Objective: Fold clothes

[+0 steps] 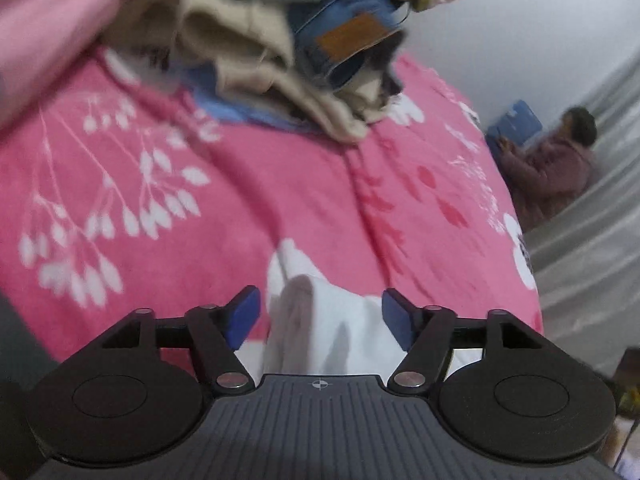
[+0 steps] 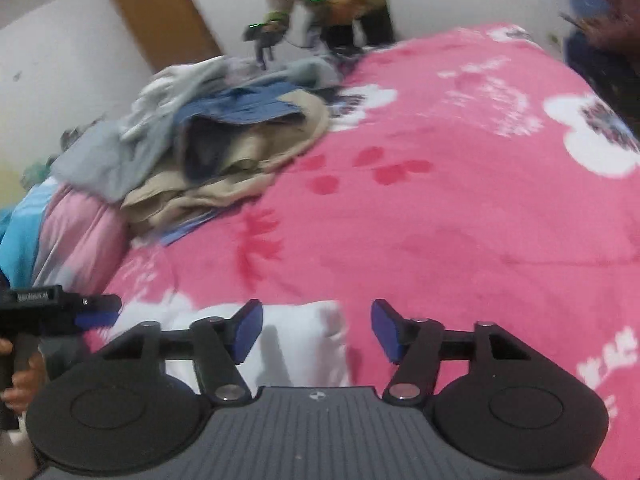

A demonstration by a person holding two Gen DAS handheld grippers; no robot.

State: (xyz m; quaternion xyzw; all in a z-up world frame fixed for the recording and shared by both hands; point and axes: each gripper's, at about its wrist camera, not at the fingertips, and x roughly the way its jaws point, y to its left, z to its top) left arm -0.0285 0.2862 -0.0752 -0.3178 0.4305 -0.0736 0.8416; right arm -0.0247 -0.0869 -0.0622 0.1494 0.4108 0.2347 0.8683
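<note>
A white garment (image 1: 320, 320) lies crumpled on the pink flowered bedspread (image 1: 240, 208) at the near edge. My left gripper (image 1: 320, 322) is open, its blue pads on either side of the white cloth, not closed on it. In the right wrist view the same white garment (image 2: 296, 344) lies near the front, and my right gripper (image 2: 316, 330) is open above its right edge. The left gripper (image 2: 96, 312) shows at the far left of that view, held by a hand. A pile of unfolded clothes (image 2: 208, 140) sits further back on the bed; it also shows in the left wrist view (image 1: 280, 60).
A pink pillow or quilt (image 2: 76, 236) lies left of the pile. Another person with grippers (image 2: 312, 4) stands at the far side of the bed. A seated person in a purple coat (image 1: 548, 168) is beyond the bed's right edge, by a grey curtain (image 1: 592, 240).
</note>
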